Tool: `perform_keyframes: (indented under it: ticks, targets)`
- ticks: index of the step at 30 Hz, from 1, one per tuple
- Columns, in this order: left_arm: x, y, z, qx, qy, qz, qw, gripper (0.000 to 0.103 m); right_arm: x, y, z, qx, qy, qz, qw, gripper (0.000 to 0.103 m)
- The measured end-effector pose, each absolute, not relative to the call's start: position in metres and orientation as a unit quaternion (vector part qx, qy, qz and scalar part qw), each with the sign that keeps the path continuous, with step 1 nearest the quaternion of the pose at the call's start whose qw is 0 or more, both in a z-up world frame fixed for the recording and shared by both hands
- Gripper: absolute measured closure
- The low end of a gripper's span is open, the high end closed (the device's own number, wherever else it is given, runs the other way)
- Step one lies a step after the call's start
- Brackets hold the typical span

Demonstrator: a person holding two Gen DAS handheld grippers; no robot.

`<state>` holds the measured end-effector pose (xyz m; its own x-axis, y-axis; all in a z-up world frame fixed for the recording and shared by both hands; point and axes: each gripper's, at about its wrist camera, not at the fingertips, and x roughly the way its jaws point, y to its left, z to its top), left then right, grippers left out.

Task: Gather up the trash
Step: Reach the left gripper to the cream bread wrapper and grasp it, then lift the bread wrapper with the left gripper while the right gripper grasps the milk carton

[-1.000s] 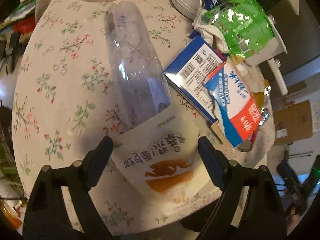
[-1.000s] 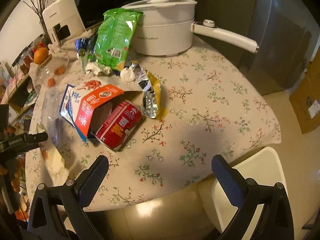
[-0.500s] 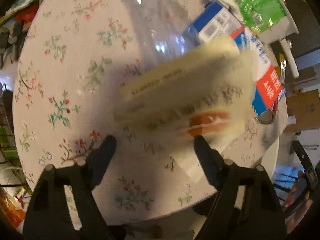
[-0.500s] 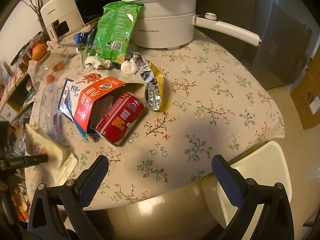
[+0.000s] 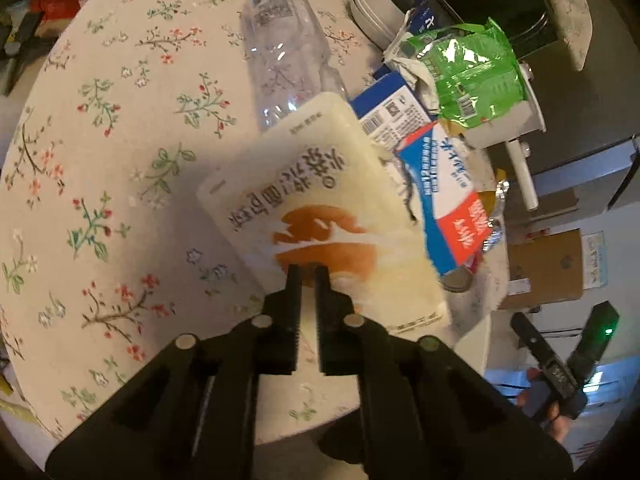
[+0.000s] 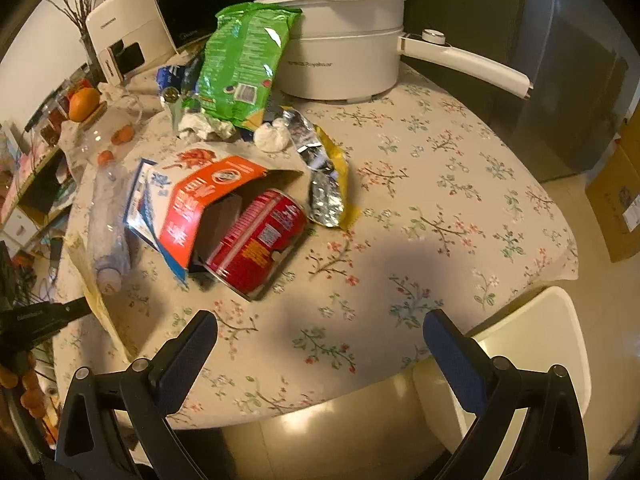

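Carton point(image 6: 188, 204) lies torn open, red can point(image 6: 256, 240) inside.

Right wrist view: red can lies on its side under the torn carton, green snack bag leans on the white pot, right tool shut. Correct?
Not quite. The right tool is open, its fingers spread wide over the tablecloth with nothing between them, as the right wrist view shows. The rest holds: the red can lies on its side under the torn carton, and the green snack bag leans on the white pot.

Bottle point(image 5: 280, 60) base hidden behind pouch point(image 5: 320, 216); pouch edges motion-blurred. Can point(image 6: 256, 240) partly covered by carton point(image 6: 188, 208). Pouch text unreadable.
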<state>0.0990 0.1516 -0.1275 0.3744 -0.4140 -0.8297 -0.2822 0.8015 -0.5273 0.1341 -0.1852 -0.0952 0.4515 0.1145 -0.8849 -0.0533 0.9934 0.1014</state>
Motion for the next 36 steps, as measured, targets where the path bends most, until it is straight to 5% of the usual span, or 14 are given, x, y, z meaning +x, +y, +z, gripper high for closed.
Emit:
perform_keyframes:
  ticks: [1,3,9,20,25,29,31,34,36]
  targets:
    - [0.096,0.151,-0.124,-0.315,0.557,-0.039,0.767,0.052,0.135,-0.183,-0.095,0.032,0.521,0.05,0.851,0.0]
    - [0.094,0.152,-0.123,-0.318,0.551,-0.028,0.771,0.03,0.136,-0.18,-0.095,0.035,0.522,0.053,0.851,0.0]
    - [0.113,0.15,-0.104,-0.285,0.545,-0.012,0.789,0.019,0.14,-0.172,-0.097,0.036,0.524,0.056,0.849,0.0]
    - [0.132,0.101,-0.114,-0.178,0.556,0.083,0.807,0.019,0.14,-0.179,-0.1,0.031,0.525,0.044,0.85,0.0]
    - [0.117,0.129,-0.122,-0.216,0.554,0.084,0.799,0.046,0.141,-0.175,-0.095,0.033,0.517,0.059,0.854,0.0]
    - [0.107,0.15,-0.128,-0.253,0.553,0.072,0.791,0.056,0.144,-0.165,-0.089,0.059,0.503,0.099,0.856,0.0]
    - [0.101,0.158,-0.127,-0.26,0.55,0.064,0.791,0.076,0.148,-0.16,-0.086,0.092,0.496,0.126,0.854,0.0]
    - [0.096,0.168,-0.126,-0.273,0.547,0.048,0.79,0.083,0.157,-0.151,-0.086,0.136,0.487,0.163,0.847,0.003]
    - [0.092,0.17,-0.12,-0.278,0.542,0.038,0.792,0.086,0.164,-0.145,-0.088,0.154,0.484,0.175,0.843,0.013]
